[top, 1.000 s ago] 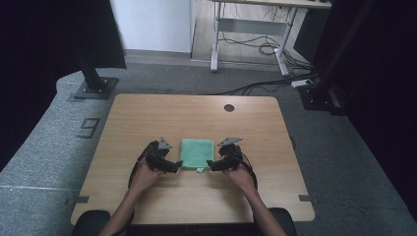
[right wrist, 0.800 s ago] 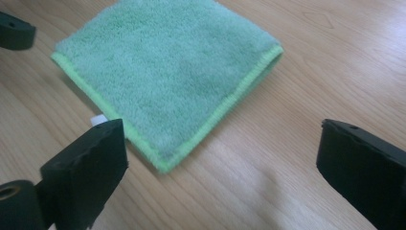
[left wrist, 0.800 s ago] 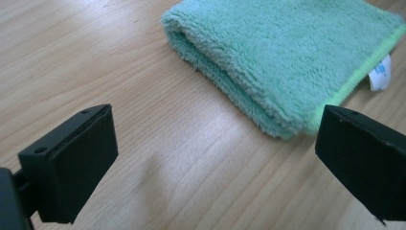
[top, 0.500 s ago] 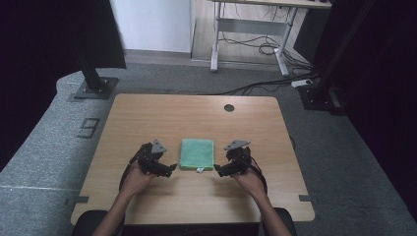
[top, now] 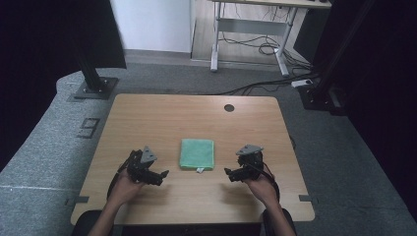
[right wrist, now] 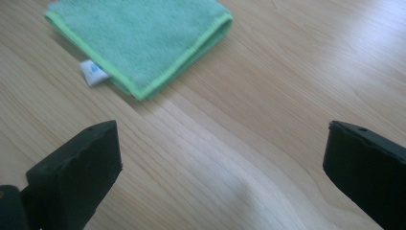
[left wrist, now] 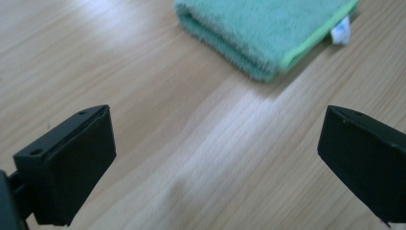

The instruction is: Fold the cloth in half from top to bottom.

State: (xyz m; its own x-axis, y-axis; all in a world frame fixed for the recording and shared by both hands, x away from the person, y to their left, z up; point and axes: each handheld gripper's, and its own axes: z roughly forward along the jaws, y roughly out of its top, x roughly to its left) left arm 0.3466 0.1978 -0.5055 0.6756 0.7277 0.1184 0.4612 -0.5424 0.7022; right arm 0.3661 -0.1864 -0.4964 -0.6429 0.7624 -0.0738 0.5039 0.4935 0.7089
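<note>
Sitting folded mid-counter toward the near edge, the green cloth (top: 197, 154) lies squarely between the left claw (top: 158, 175) and right claw (top: 231, 173), both wide open, empty, about equally near.

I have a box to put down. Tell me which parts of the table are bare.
Bare: the far half of the table, from the cloth to the cable hole. Crowded: the near strip, with the left gripper and right gripper flanking the cloth.

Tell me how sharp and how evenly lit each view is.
High view: sharp, dark surroundings, table evenly lit. Left gripper view: green cloth soft, pale glare streak on the wood. Right gripper view: cloth slightly blurred, similar sheen near the bottom.
</note>
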